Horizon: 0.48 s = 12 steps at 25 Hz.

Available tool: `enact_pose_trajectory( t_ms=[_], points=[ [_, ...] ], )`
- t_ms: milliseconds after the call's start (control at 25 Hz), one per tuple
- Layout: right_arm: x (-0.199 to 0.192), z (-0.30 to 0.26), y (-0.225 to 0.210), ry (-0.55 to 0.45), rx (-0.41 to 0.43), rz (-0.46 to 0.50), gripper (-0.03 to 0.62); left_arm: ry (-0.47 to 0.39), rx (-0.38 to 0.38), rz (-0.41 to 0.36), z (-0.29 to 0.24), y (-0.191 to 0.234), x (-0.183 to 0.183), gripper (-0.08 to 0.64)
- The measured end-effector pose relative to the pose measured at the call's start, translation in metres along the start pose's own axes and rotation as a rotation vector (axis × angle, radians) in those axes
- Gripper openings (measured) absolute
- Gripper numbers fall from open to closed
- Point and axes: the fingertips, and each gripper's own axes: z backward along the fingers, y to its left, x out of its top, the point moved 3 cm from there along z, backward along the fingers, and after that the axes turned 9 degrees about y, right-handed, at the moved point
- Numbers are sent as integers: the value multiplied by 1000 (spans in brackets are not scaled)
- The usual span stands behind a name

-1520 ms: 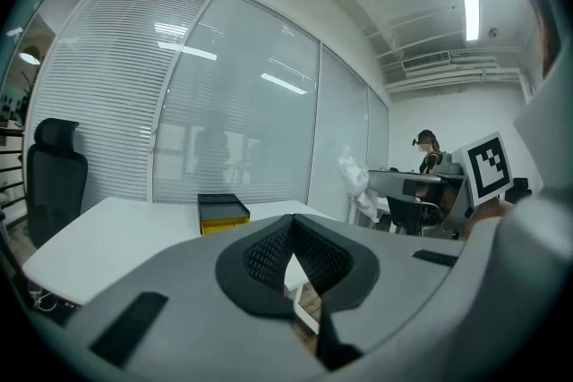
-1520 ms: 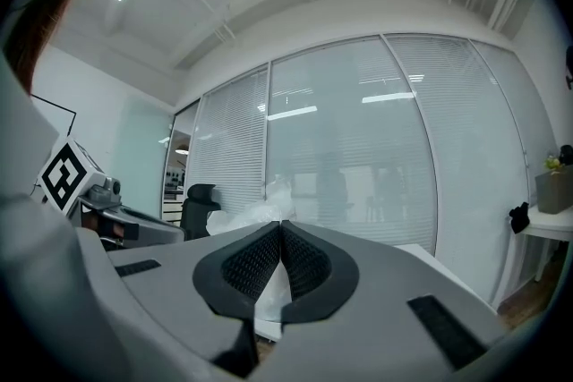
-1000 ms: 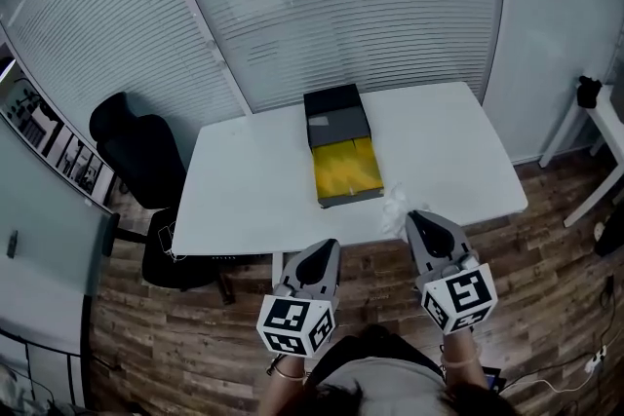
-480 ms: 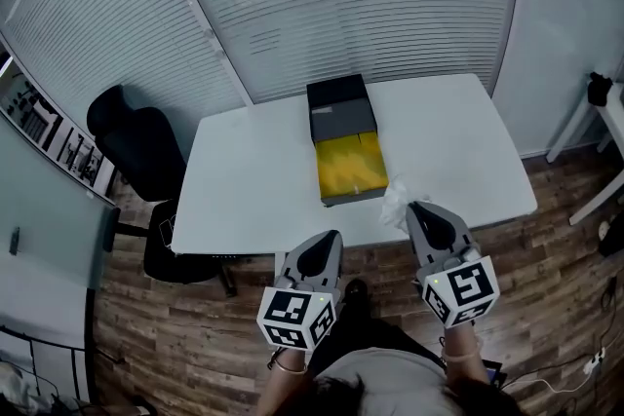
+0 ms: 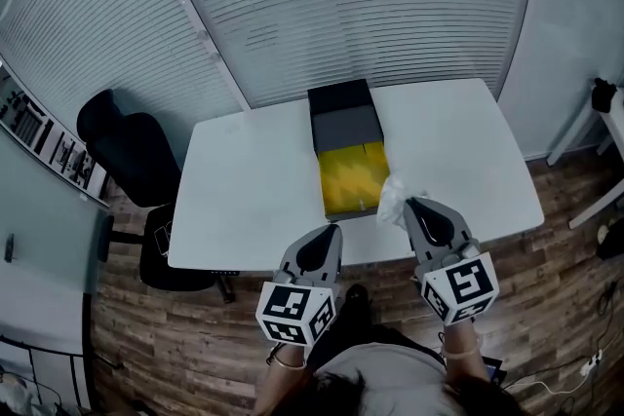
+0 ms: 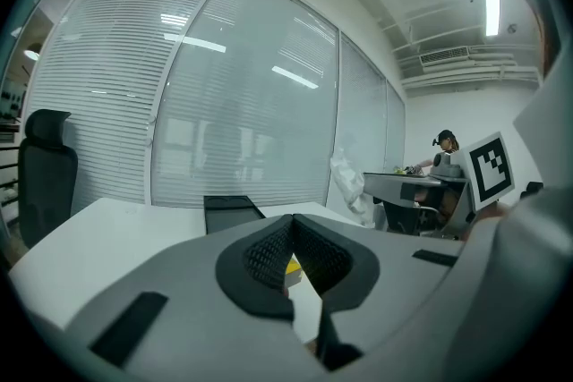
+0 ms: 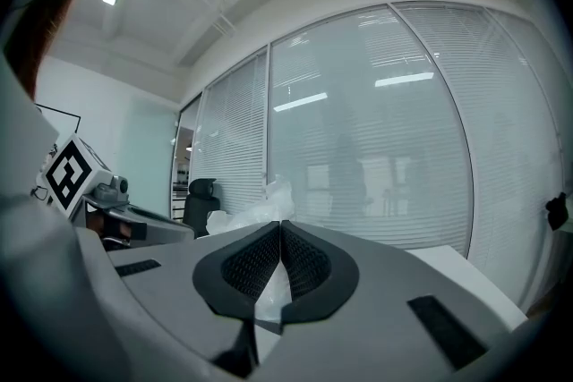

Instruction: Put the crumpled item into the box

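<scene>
In the head view, the crumpled item [image 5: 391, 198] is seen at the tip of the right gripper [image 5: 407, 203], just beside the open box [image 5: 349, 178], apparently above the table [image 5: 244, 190]. In the left gripper view, the left gripper [image 6: 291, 224] is seen closed and empty. In the right gripper view, the crumpled item is pinched between closed jaws.

The right hand-held gripper [image 5: 409, 204] hides part of the crumpled item [image 5: 391, 193].

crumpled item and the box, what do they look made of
The crumpled item is probably thin whitish plastic film: it looks translucent with glossy creases, though tissue paper is possible. The box is likely rigid cardboard, matte black outside with a shiny yellow lining inside.
</scene>
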Motion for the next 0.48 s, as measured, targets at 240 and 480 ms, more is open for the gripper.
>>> enact_pose_trajectory(
  t_ms=[240, 480],
  points=[
    [7, -36, -8, 12, -8, 12, 28, 4, -5, 6, -21, 28, 9, 17],
    [10, -70, -9, 27, -11, 22, 28, 3, -10, 16, -37, 56, 15, 17]
  ],
)
